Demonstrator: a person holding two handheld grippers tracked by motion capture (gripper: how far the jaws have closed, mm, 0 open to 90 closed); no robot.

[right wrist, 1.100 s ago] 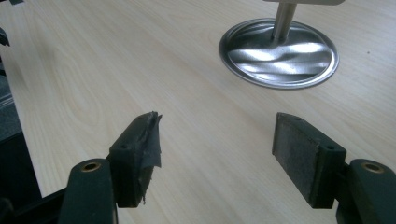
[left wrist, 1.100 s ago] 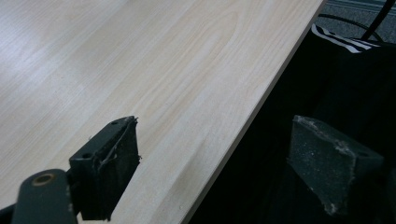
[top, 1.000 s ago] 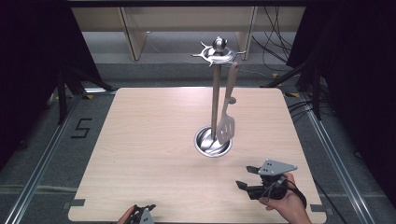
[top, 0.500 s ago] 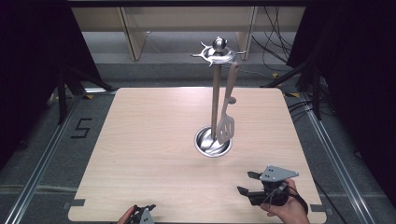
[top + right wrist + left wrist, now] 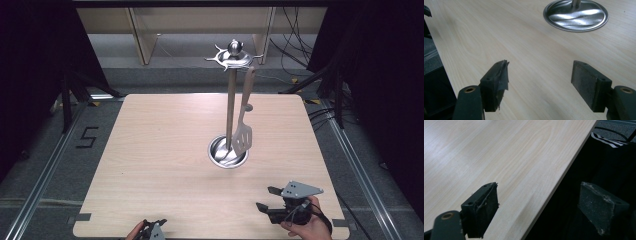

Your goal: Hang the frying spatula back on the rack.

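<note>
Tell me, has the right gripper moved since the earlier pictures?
Yes. In the high view the right gripper has drawn back from the stand's round base toward the table's near edge, its jaws just opening with nothing between them.

Table matt wood; stand shiny metal (spatula too).

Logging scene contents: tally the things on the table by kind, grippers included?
Utensil stand: 1
Slotted spatula, hanging on the stand: 1
Handheld grippers: 2, left gripper, right gripper, both open and empty
Total: 4
</note>
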